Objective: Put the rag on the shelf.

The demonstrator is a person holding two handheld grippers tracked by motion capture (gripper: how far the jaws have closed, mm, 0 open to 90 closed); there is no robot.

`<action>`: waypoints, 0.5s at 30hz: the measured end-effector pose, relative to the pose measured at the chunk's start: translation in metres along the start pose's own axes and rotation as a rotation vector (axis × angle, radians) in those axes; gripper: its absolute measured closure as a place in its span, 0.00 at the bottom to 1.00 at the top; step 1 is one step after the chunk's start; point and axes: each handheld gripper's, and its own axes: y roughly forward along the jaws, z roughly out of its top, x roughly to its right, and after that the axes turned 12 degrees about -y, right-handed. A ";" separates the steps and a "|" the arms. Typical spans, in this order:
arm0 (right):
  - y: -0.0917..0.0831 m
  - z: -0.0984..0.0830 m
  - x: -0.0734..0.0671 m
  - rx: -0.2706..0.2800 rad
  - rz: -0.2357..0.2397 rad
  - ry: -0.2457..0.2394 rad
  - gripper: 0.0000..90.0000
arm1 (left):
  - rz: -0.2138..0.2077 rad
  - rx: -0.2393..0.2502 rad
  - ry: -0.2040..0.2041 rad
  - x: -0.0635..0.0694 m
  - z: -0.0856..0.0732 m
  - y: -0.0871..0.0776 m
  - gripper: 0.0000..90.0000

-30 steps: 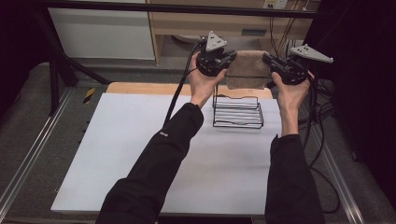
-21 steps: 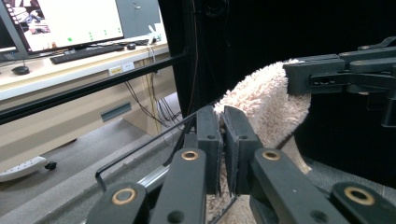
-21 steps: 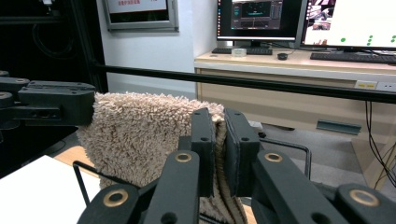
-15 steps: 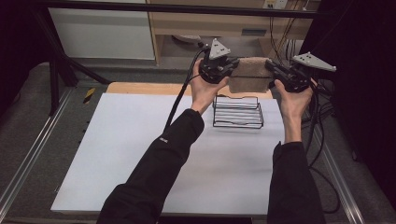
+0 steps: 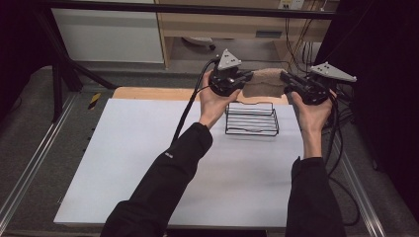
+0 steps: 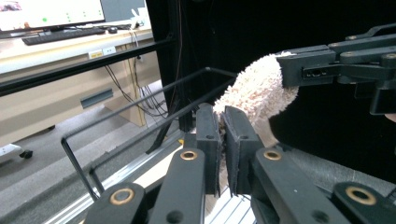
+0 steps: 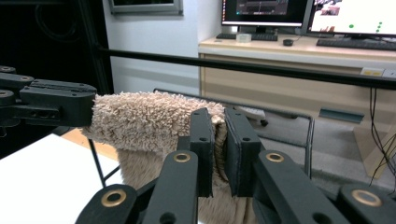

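Observation:
A beige fluffy cloth (image 5: 264, 83) hangs stretched between my two grippers, just above a black wire rack (image 5: 252, 121) on the white table top (image 5: 148, 148). My left gripper (image 5: 245, 77) is shut on the cloth's left end, and my right gripper (image 5: 289, 81) on its right end. In the left gripper view the jaws (image 6: 223, 121) pinch the cloth (image 6: 257, 91), with the right gripper (image 6: 286, 70) clamped on its far end and the rack's wire (image 6: 140, 100) behind. The right gripper view shows its jaws (image 7: 219, 119) pressed on the cloth (image 7: 149, 116) and the left gripper (image 7: 88, 109) opposite.
A wooden board edge (image 5: 148, 93) runs along the back of the table top. A small yellow object (image 5: 94, 98) lies at the back left beside metal rails (image 5: 29, 168). Cables (image 5: 341, 123) hang at the right. Desks with monitors (image 7: 266, 11) stand beyond.
Both hands have sunk a little towards the rack, carrying the cloth stretched between them. Both grips are unchanged.

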 end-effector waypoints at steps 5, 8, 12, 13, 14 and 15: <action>-0.003 -0.004 -0.003 -0.020 0.010 -0.013 0.92 | 0.016 -0.028 0.008 0.005 -0.005 -0.002 0.93; -0.004 -0.007 -0.005 -0.025 0.018 -0.018 0.92 | 0.015 -0.040 0.002 0.006 -0.007 -0.003 0.92; -0.005 -0.010 -0.005 -0.027 0.028 -0.024 0.92 | 0.004 -0.050 -0.013 0.005 -0.007 -0.005 0.90; -0.005 -0.011 -0.005 -0.026 0.030 -0.024 0.92 | 0.000 -0.046 -0.023 0.005 -0.005 -0.007 0.89; -0.005 -0.011 -0.005 -0.027 0.031 -0.026 0.92 | -0.005 -0.040 -0.035 0.004 -0.004 -0.008 0.89; -0.006 -0.012 -0.006 -0.028 0.031 -0.029 0.92 | -0.006 -0.034 -0.045 0.003 -0.001 -0.010 0.88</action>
